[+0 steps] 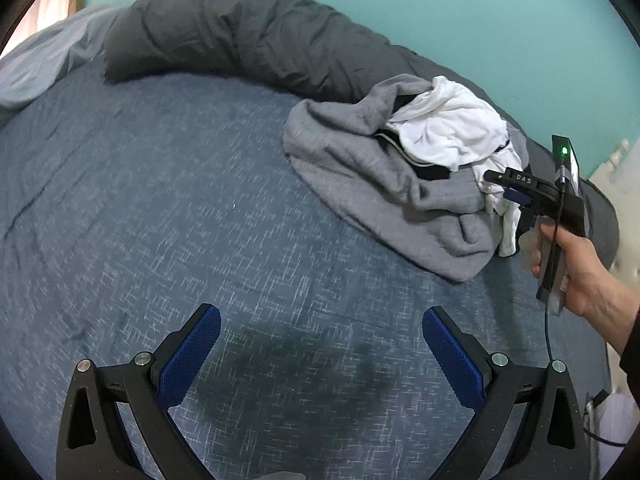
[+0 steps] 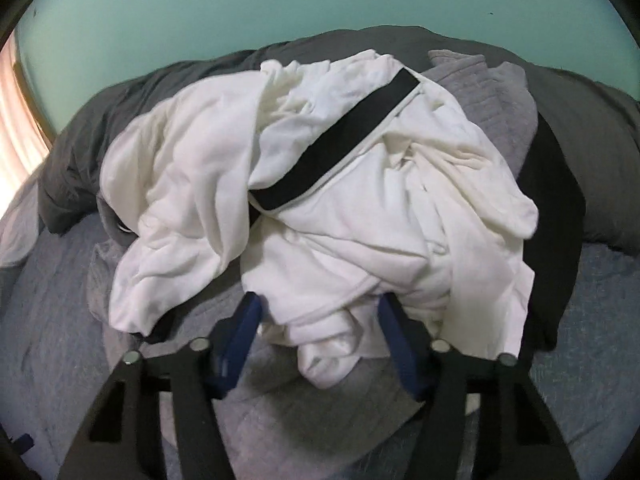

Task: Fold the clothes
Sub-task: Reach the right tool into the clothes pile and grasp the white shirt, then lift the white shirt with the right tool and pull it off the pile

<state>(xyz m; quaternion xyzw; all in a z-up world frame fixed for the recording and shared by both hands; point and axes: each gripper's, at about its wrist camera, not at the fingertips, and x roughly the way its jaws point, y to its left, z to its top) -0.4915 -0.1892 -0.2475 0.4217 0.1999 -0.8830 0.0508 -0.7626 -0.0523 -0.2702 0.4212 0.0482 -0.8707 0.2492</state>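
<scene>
A pile of clothes lies on the bed: a grey sweatshirt (image 1: 360, 168) with a crumpled white garment (image 1: 448, 128) on top. In the right wrist view the white garment (image 2: 304, 184) has a black band (image 2: 332, 148) across it and rests on the grey sweatshirt (image 2: 304, 408). My right gripper (image 2: 318, 304) is open, its blue pads either side of a hanging fold of the white garment; it also shows in the left wrist view (image 1: 516, 192) at the pile's right edge. My left gripper (image 1: 322, 320) is open and empty over bare bedsheet, well short of the pile.
The bed has a blue-grey sheet (image 1: 160, 200). A rolled dark grey duvet (image 1: 248, 36) lies along the far side against a teal wall (image 1: 440, 0). A black garment (image 2: 552, 240) lies to the right of the pile. A pale pillow (image 1: 36, 68) sits far left.
</scene>
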